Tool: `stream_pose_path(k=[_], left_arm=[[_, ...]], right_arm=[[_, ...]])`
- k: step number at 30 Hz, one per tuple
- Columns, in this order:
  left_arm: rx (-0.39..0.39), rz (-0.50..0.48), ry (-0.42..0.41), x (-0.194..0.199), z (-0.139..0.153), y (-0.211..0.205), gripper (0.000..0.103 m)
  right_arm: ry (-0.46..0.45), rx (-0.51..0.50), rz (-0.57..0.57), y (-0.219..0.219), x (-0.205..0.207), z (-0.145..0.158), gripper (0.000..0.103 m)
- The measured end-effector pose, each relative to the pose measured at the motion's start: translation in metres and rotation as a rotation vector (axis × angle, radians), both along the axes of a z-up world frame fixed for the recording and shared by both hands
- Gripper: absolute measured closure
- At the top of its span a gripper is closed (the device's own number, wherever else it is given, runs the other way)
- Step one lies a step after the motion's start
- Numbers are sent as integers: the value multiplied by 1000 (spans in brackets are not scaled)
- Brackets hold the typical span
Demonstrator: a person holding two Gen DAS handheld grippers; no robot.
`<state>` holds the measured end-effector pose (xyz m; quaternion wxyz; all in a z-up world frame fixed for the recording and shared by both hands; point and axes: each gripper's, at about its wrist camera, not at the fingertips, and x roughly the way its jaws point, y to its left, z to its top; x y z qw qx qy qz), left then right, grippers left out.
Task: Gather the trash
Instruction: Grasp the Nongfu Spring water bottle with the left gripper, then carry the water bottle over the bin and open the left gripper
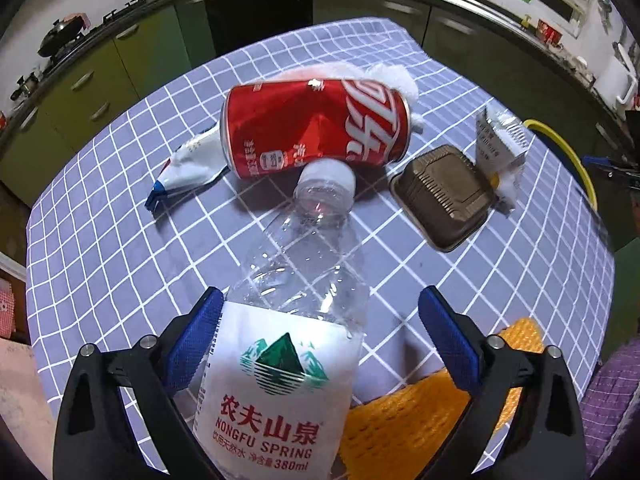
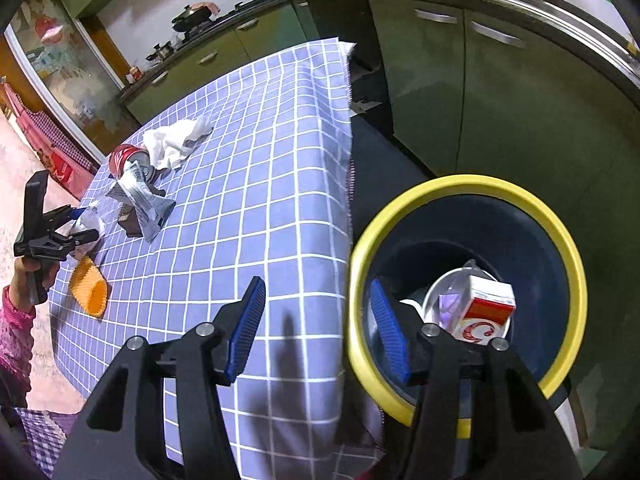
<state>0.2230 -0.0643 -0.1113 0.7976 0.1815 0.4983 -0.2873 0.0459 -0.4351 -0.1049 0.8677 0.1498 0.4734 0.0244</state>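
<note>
My left gripper (image 1: 320,320) is open around a clear Nongfu Spring water bottle (image 1: 288,320). The left pad touches the label; the right pad stands apart. Beyond it lie a dented red cola can (image 1: 316,128), a white and blue wrapper (image 1: 188,168), a brown plastic tray (image 1: 444,196), a silver packet (image 1: 500,140) and white tissue (image 1: 392,76). My right gripper (image 2: 316,324) is open and empty over the table's edge, beside the yellow-rimmed dark bin (image 2: 560,232). The bin holds a red and white carton (image 2: 486,312) and a clear cup (image 2: 444,292).
An orange foam net sleeve (image 2: 90,290) lies near the table's front, also in the left wrist view (image 1: 420,408). The blue checked tablecloth (image 2: 260,168) covers the table. Green kitchen cabinets (image 2: 500,100) stand behind the bin. The left gripper also shows in the right wrist view (image 2: 74,224).
</note>
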Motion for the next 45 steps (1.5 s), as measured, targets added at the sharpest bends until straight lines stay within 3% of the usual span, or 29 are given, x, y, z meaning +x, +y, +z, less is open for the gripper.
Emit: stream_pose_path(k=[4, 8, 18, 32, 38, 45], left_arm=[[37, -5, -5, 1, -5, -2, 18], [79, -15, -5, 3, -11, -8, 34], [70, -21, -16, -1, -10, -16, 36], [57, -18, -112, -40, 43, -12, 36], [-13, -110, -170, -75, 83, -49, 36], [-104, -360, -164, -110, 101, -167, 36]], right_arm=[[4, 1, 18, 5, 5, -1, 51], [5, 5, 20, 6, 6, -2, 51], [-2, 23, 14, 4, 1, -3, 51], [-24, 49, 28, 4, -2, -3, 51], [-68, 54, 3, -6, -16, 8, 51], [-126, 42, -112, -48, -66, 23, 51]])
